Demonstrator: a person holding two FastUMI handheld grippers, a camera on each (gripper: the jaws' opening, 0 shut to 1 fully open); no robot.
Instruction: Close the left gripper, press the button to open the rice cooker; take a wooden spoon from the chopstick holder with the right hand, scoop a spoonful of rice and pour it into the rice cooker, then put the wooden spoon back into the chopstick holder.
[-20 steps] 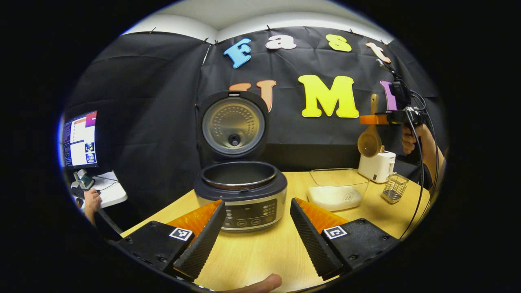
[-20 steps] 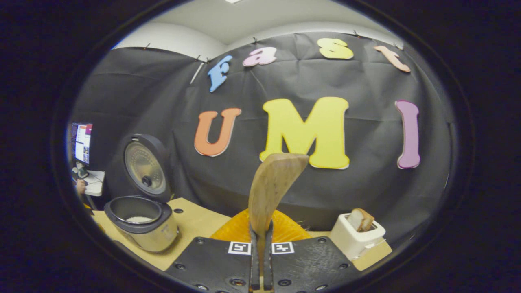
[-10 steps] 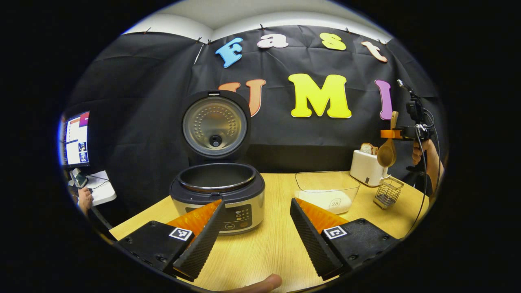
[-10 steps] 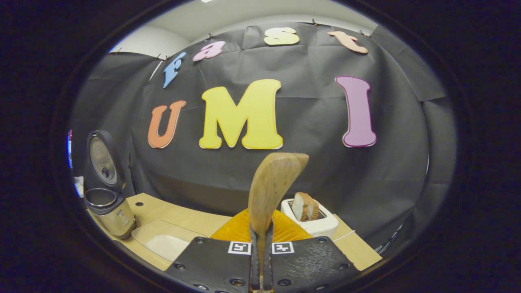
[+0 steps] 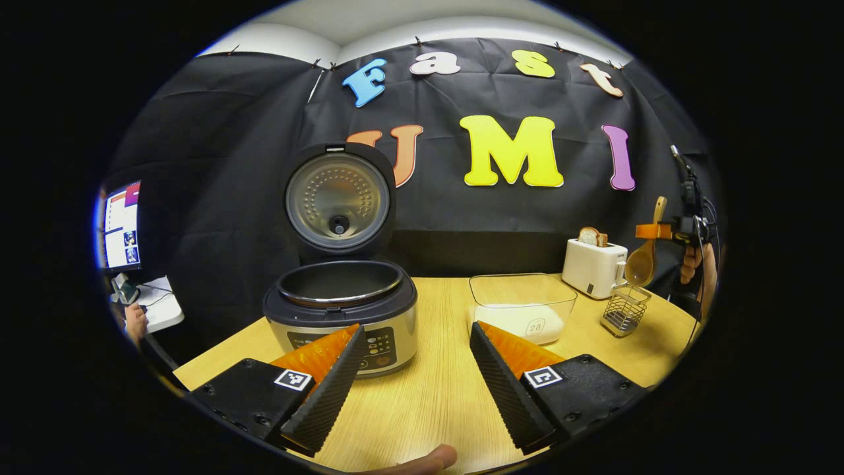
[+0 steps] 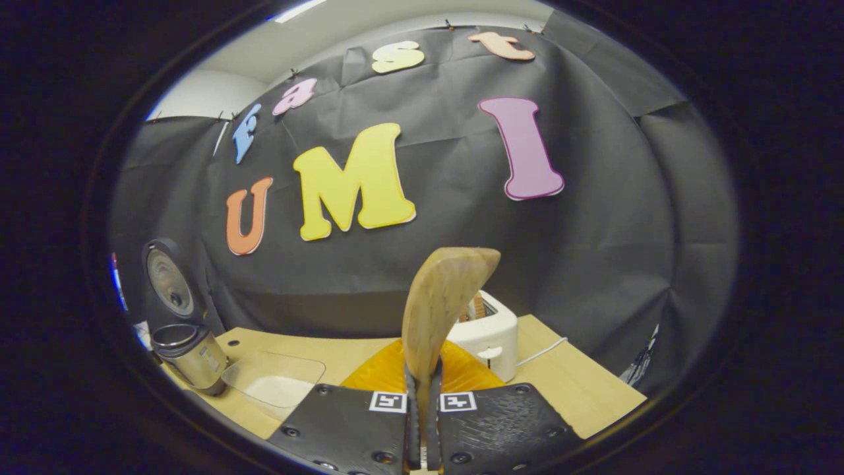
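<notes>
The rice cooker stands open on the wooden table, lid upright. My left gripper hovers open low over the table in front of it, holding nothing. At the far right my right gripper is shut on the wooden spoon, which hangs bowl-down just above the wire chopstick holder. In the right gripper view the spoon rises from between the shut fingers of the right gripper. The cooker sits far left there.
A glass bowl of rice sits between cooker and holder; it is also low left as the glass bowl. A white toaster with bread stands behind the holder. A monitor and a person's hand are at the far left.
My right gripper has carried the spoon rightward and down, from near the cooker to just above the chopstick holder. The left gripper stayed open and turned slightly right.
</notes>
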